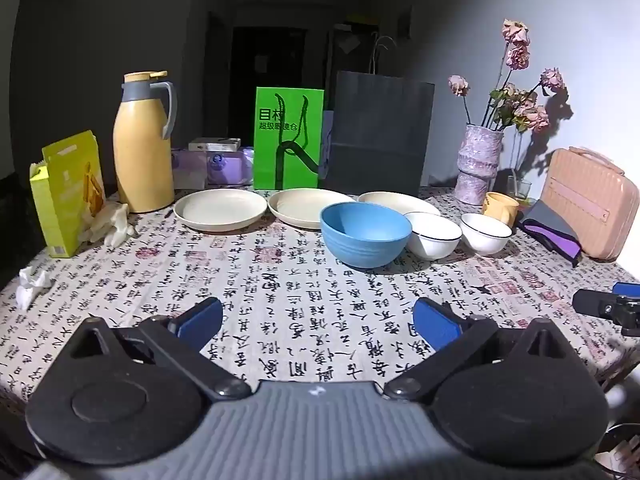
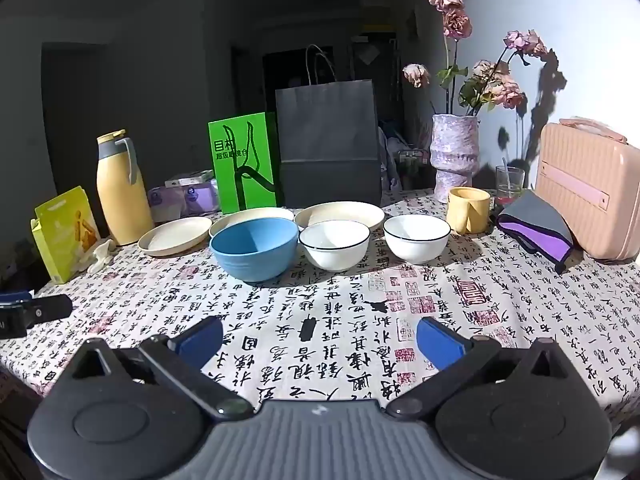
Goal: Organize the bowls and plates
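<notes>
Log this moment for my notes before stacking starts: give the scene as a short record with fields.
plates: three cream plates in a row, none stacked
bowls: blue bowl, two white bowls in front of the plates
surface: table with a script-printed cloth
left gripper: open, holding nothing
right gripper: open, holding nothing
nearby: yellow jug, yellow cup, vase

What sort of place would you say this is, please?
Most likely a home dining table: a printed tablecloth, a yellow thermos jug, a vase of dried flowers and shopping bags behind the dishes.
</notes>
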Motion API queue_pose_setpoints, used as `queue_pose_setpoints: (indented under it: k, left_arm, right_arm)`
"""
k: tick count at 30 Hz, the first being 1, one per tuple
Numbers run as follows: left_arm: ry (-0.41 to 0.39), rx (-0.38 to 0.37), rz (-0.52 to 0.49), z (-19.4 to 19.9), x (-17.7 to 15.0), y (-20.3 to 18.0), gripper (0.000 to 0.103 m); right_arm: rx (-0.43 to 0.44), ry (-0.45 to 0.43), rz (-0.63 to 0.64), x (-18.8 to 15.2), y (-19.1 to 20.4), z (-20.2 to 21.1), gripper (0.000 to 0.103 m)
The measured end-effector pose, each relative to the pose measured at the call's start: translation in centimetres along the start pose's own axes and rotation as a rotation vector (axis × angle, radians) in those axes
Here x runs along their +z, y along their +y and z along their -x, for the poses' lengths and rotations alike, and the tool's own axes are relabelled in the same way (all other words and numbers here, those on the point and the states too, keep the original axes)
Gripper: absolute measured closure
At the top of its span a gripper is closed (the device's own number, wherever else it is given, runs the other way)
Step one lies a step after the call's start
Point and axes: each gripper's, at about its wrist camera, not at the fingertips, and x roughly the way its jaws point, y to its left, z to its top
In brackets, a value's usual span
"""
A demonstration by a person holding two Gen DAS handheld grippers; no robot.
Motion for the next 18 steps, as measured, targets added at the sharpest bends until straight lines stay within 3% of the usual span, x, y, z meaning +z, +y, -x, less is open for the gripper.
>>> queue_pose_setpoints:
  k: [6, 18]
  left_arm:
    - [-0.026, 0.005, -0.036, 0.3, -0.5, -1.5, 0.0]
    - [-0.037, -0.038, 0.005, 0.5, -0.3, -0.2, 0.0]
  right_arm:
    - [0.003, 0.003, 0.0, 0.1, -0.1, -0.1, 0.0]
    - [-0.003, 0.003, 0.002, -0.1, -0.1, 0.1, 0.0]
